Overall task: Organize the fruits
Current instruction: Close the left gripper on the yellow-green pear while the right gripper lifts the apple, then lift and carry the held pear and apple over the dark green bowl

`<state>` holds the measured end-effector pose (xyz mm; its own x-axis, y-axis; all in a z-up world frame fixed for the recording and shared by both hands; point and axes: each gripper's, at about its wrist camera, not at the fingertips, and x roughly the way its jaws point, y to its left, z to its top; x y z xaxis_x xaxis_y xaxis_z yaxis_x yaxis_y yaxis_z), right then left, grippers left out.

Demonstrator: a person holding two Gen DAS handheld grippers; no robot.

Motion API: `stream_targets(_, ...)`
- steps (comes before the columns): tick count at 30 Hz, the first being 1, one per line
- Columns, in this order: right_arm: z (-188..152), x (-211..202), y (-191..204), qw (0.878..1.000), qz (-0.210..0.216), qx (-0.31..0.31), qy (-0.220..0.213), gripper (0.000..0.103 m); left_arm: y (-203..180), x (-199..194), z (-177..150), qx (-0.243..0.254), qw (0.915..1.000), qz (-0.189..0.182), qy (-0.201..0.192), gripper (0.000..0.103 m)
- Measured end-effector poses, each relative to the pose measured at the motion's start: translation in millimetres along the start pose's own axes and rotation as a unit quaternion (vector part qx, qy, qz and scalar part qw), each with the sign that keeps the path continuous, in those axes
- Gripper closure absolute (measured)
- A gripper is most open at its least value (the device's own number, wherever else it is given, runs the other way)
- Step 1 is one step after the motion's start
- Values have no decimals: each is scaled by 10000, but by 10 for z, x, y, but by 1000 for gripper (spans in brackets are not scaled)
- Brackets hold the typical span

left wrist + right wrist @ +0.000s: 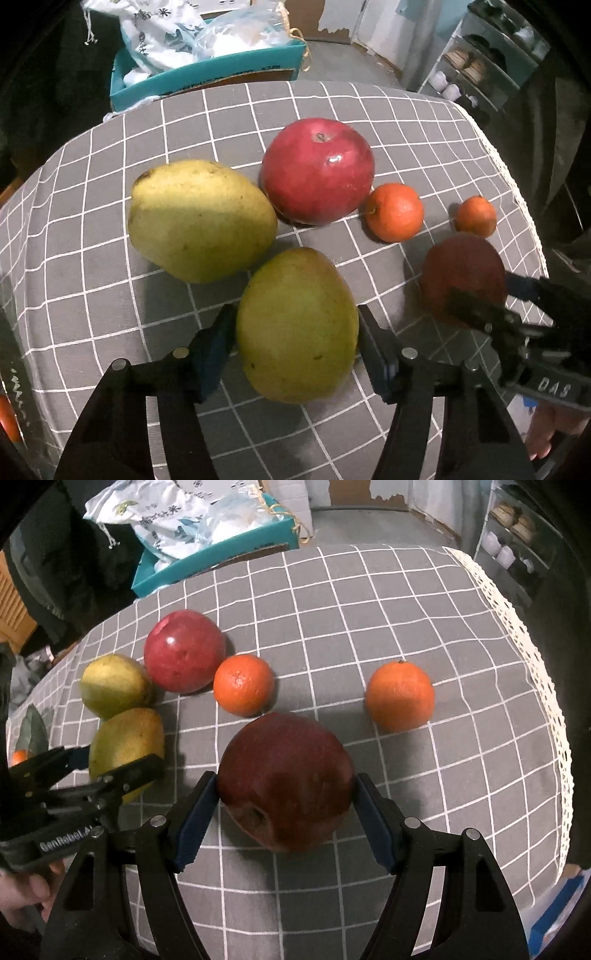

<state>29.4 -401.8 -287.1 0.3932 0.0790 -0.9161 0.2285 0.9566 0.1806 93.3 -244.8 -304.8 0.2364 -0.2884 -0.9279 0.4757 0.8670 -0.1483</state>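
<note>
Looking along the left hand-held gripper [297, 339], the checked tabletop [388, 110] carries two green-yellow mangoes, two red apples and two oranges. The gripper's blue pads are clamped on the near mango [297, 325], which rests on the cloth; the far mango [201, 219] touches the big apple [317, 171]. The right hand-held gripper [480, 295] grips the dark apple [463, 275]. Beyond the table edge a teal box [207, 74] holds white bags.

From the right wrist camera the count is the same: two mangoes, two apples, two oranges. The right gripper's jaws stand wide, pressed against both sides of the dark apple, with one orange [243, 690] just behind it and the other orange [400, 696] well apart.
</note>
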Motion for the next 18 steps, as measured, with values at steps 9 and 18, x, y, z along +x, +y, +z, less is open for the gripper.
stream_targets(9,47,24,118,9994,-223,-230,-118,30,60,-128,-73,-81,9999,4,-61,38)
stream_targets(18,53,-173,190,9970,-471,-415,-446,31,145,-485,-103,-194,9992,37,-350,38)
